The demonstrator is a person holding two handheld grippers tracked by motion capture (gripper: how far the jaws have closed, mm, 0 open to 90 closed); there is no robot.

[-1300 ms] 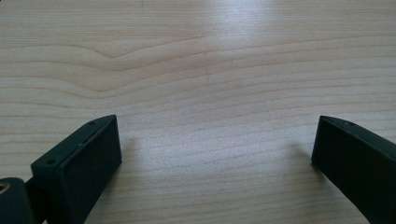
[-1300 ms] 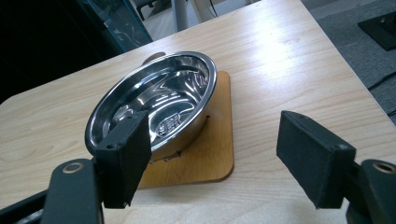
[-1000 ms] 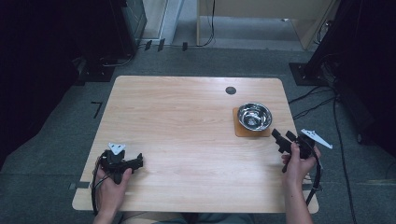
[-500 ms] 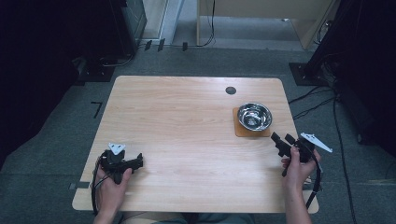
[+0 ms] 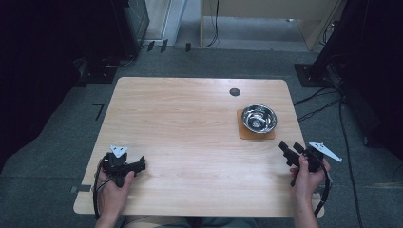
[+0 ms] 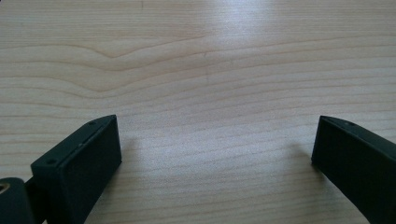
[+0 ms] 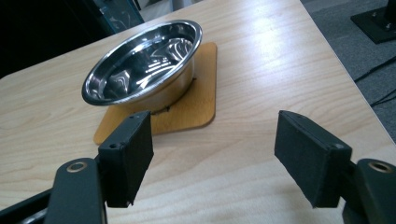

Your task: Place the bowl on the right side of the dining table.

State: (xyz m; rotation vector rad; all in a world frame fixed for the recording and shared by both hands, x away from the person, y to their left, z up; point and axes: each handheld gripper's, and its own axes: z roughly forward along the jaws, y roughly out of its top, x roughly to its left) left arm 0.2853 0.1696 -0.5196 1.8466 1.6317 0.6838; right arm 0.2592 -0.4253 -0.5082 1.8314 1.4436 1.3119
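**Both jaws standing apart, bowl sitting ahead of the right gripper**

The right gripper (image 7: 212, 156) is holding its jaws wide apart with nothing between them, only bare table (image 7: 261, 60) showing in the gap. Just beyond the jaws, a little to their left in the right gripper view, the bowl (image 7: 142, 63) is sitting upright on a mat (image 7: 198, 100); the bowl is shiny metal and is lying empty. Nothing is standing between the jaws and the bowl. In the high view the right gripper (image 5: 291, 153) is hovering near the table's right edge, the right hand (image 5: 309, 178) gripping it, with the bowl (image 5: 259, 118) and mat (image 5: 247, 134) near, farther up the table (image 5: 190, 118).

The left gripper (image 6: 212, 149) is also keeping its jaws apart, with plain wood grain lying between them. In the high view the left gripper (image 5: 138, 165) is resting low at the table's near left corner, held by the left hand (image 5: 114, 187), well apart from the bowl.

Farther out, a dark round hole (image 5: 235, 92) is sitting in the table beyond the bowl, and cables (image 5: 318, 102) are trailing over the grey floor (image 5: 57, 156) on the right side.
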